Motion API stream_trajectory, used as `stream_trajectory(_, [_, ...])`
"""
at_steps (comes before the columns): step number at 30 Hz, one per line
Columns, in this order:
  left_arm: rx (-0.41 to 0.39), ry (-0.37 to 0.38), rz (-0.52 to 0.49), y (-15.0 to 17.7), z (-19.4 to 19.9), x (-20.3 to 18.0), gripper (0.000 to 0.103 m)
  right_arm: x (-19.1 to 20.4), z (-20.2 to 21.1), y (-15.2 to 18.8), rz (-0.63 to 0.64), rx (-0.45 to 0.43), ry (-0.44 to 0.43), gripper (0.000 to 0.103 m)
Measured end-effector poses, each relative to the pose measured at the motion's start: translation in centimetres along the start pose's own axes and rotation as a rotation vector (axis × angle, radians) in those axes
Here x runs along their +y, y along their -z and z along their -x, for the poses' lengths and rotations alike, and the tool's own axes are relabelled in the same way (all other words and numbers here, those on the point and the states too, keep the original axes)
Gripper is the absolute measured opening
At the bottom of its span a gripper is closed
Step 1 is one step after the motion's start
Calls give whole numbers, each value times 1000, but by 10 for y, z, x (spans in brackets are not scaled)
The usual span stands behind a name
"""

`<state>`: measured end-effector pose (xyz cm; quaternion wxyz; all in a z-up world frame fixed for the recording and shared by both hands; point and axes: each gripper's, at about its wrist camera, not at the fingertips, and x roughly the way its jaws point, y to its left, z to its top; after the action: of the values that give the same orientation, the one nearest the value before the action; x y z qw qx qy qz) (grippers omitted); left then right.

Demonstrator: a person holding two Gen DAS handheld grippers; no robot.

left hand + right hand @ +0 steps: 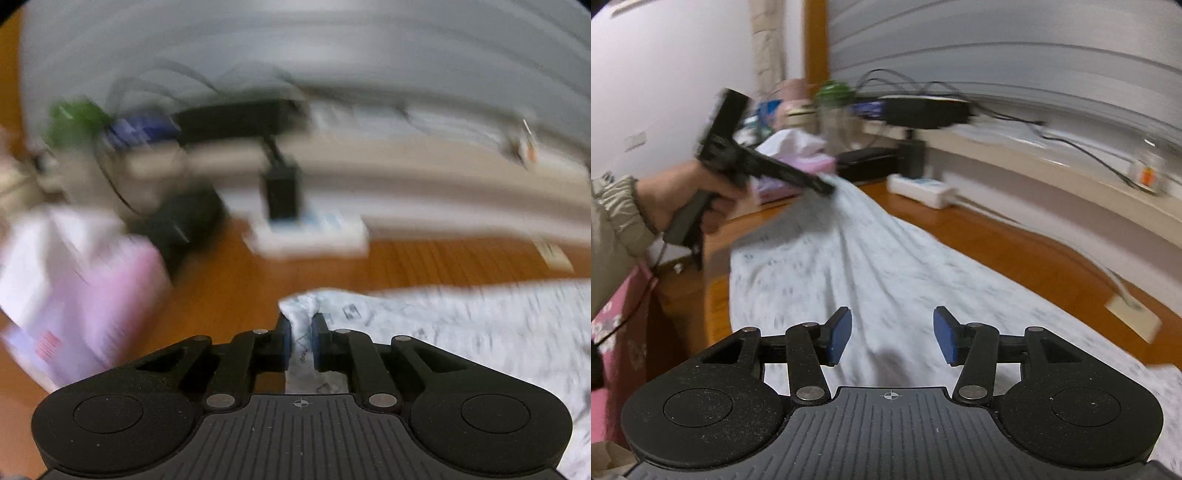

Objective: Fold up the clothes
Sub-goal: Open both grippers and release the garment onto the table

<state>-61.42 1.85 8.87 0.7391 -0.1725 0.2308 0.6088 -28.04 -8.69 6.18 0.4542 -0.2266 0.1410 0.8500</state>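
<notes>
A pale blue-white printed garment [886, 273] lies spread on the wooden table [1015, 258]. My left gripper [302, 339] is shut on a bunched corner of the garment [461, 332] and holds it lifted above the table. The right wrist view shows that left gripper [827, 188] pulling the corner up at the far left, held by a hand. My right gripper [892, 338] is open and empty, hovering just above the near part of the garment.
A pink and white tissue pack [74, 295] sits at the left. A white power strip [919, 188], a black box [868, 160] and cables stand along the far ledge. A pink floral bag [617, 332] is at the table's left edge.
</notes>
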Motion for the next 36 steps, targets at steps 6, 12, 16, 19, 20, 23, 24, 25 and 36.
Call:
stream_trajectory(6, [48,-114,-119,-9,-4,-7,68,-50,54,19,-56,-37,116,51])
stream_trajectory(12, [-21,-19,-73,-18,3,-36,86,-102,110,42,-117,-66,245,51])
stream_trajectory(16, [-61,102,-104,-18,0,-82,102,-129,151,76,-160,-32,340,51])
stream_trajectory(19, [-82,226,-109,-14,-7,-123,103,-134,173,101,-186,3,367,51])
stream_trajectory(20, [-79,255,-117,-12,-10,-138,103,-132,178,108,-190,7,365,51])
stream_trajectory(23, [-65,338,-143,-6,-22,-182,103,-115,179,116,-165,15,329,49])
stream_trajectory(24, [-57,357,-149,-4,-24,-194,103,-109,177,117,-150,17,313,43])
stream_trajectory(25, [-52,372,-157,-1,-26,-203,103,-102,175,117,-136,19,296,40])
stream_trajectory(36, [-10,436,-275,24,-41,-240,103,-58,137,109,49,127,202,31])
